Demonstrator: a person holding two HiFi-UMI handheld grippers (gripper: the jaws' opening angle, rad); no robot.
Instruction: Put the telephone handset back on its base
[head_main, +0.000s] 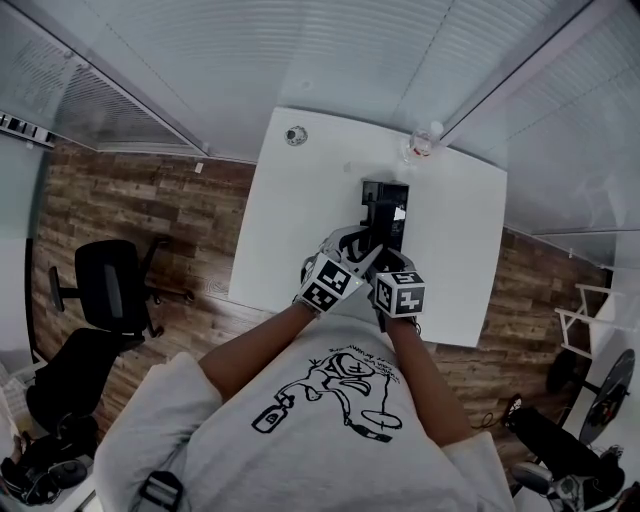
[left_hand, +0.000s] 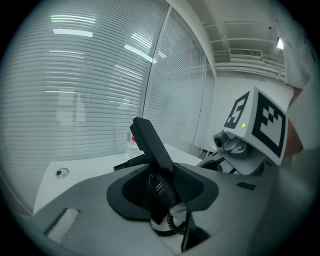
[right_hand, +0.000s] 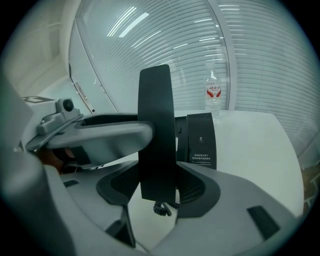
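The left gripper (left_hand: 162, 190) had its fingers (left_hand: 125, 192) closed on the handset (left_hand: 152, 145). The handset stood tilted between them, its upper end leaning away from the camera. The coiled cord (left_hand: 172, 222) hung from the lower end of the handset, below the fingers.

The right gripper (right_hand: 157, 190) also held the same handset. Its fingers (right_hand: 200, 187) stood wide apart, one pressed against each side of the handset, which stood nearly upright in the right gripper view. A short loop of cord showed beneath the lower end.

In the head view, both grippers sat close together on the person's side of the telephone base (head_main: 385, 205), with the handset between them. The handset was off the base and raised above the bench (head_main: 300, 220). Whether any part of it touched the base could not be determined.

Position of other items relative to the base:
- The base stood on the white bench, near its middle.
- A plastic bottle (right_hand: 213, 92) with a red label stood upright beyond the base, near the far edge of the bench and well apart from it.
- A small round fitting (head_main: 295, 135) lay in the bench top beyond the base and to its left, near the far left corner.
- A black office chair (head_main: 110, 290) stood on the wood floor, well to the left of the base and off the bench.

Blinds covered the glass walls beyond the far edge of the bench.
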